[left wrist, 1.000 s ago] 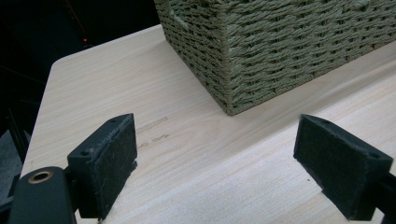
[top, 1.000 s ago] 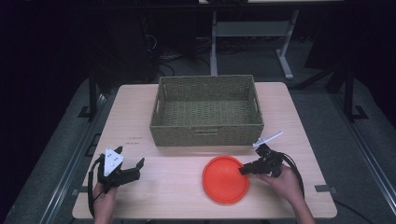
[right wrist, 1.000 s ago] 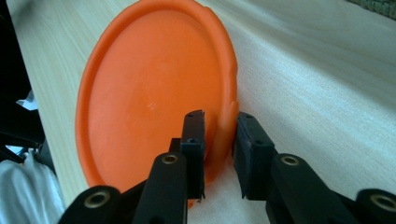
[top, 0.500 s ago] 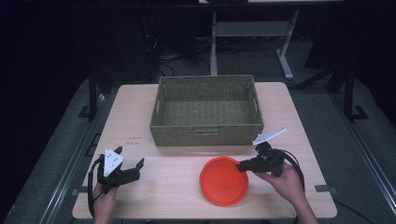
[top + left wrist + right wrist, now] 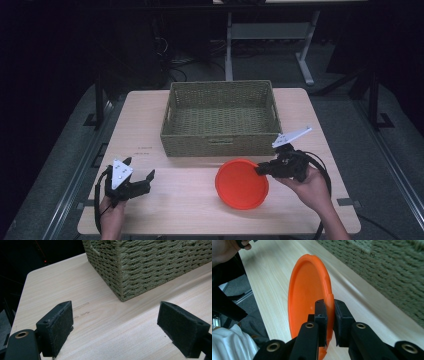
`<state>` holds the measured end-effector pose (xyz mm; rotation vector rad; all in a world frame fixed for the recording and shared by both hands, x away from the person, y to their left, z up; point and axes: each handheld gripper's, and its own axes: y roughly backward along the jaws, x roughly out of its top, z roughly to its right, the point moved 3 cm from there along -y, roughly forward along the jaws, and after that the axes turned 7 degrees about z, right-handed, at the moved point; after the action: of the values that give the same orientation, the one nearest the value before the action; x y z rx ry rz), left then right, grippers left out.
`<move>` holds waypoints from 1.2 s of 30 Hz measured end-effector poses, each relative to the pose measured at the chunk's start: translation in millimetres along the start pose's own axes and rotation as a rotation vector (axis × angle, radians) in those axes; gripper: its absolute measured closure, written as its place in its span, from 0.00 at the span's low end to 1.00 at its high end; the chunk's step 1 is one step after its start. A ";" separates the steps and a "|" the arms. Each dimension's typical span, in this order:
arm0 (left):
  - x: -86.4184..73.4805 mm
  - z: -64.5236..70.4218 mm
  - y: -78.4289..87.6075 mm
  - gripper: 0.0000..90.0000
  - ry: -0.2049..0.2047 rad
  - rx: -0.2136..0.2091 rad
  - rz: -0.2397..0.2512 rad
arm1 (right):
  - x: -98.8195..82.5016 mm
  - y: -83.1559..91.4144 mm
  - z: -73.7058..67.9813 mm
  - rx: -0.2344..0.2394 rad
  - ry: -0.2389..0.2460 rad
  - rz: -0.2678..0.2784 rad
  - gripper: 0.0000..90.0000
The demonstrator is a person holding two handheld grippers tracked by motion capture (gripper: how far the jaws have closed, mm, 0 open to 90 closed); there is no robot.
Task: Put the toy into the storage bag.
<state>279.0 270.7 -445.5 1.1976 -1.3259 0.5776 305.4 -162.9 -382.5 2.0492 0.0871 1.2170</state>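
An orange plate (image 5: 242, 183) hangs just above the table (image 5: 190, 200) in front of the wicker basket (image 5: 220, 119). My right gripper (image 5: 261, 169) is shut on the plate's right rim. In the right gripper view the two black pads (image 5: 321, 312) pinch the thin rim of the plate (image 5: 307, 295), which stands on edge in that picture. My left gripper (image 5: 138, 174) rests at the table's front left, open, with nothing between its pads (image 5: 56, 327). The basket's near corner (image 5: 120, 272) stands ahead of it.
The basket is wide, with bare weave showing on its floor, and takes up the table's far middle. Bare wood (image 5: 175, 210) lies between the two hands. A dark floor and a metal stand (image 5: 270, 35) lie beyond the table.
The right hand has lifted the plate off the table and tilted it, drawing it slightly towards the basket. The left hand has stayed where it was.
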 end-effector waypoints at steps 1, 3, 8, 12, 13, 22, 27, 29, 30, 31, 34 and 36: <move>-0.1 0.1 -0.4 0.14 0.000 0.000 0.001 | 1.5 1.7 -0.2 -0.005 0.003 -0.003 0.91; -0.1 0.4 -0.7 0.14 0.000 0.000 0.000 | 4.6 4.5 0.2 -0.012 0.009 -0.004 0.91; -0.2 -0.5 -0.3 0.14 -0.004 0.001 -0.001 | 11.5 13.2 3.5 -0.025 0.006 0.005 0.91; -0.4 0.0 -0.9 0.14 -0.002 0.000 -0.001 | 16.8 18.8 3.9 -0.034 0.009 0.013 0.91; -0.3 0.1 -1.0 0.14 -0.004 -0.001 -0.001 | 18.5 20.1 4.2 -0.034 0.014 0.017 0.91; -0.5 0.4 -0.8 0.14 0.006 -0.001 -0.003 | 39.5 32.6 4.9 -0.055 0.021 0.031 0.91; -0.4 -0.4 -0.9 0.14 -0.002 0.000 -0.004 | 48.7 34.7 4.6 -0.053 0.033 0.040 0.91; -0.4 -0.6 -0.8 0.14 0.000 -0.001 -0.003 | 52.4 35.3 4.8 -0.051 0.030 0.043 0.91; -0.4 -0.6 -0.8 0.14 0.000 -0.001 -0.003 | 52.4 35.3 4.8 -0.051 0.030 0.043 0.91; -0.4 -0.6 -0.7 0.14 -0.001 0.000 -0.002 | 56.3 36.4 4.7 -0.053 0.033 0.048 0.91; -0.5 -0.7 -0.8 0.14 0.000 0.000 -0.003 | 62.0 38.0 3.9 -0.060 0.043 0.055 0.91; -0.5 -0.7 -0.8 0.14 -0.001 0.001 -0.003 | 64.0 38.9 3.3 -0.063 0.043 0.053 0.91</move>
<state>279.9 271.2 -446.1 1.2002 -1.3246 0.5760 331.5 -167.0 -312.4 1.9827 0.0146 1.2815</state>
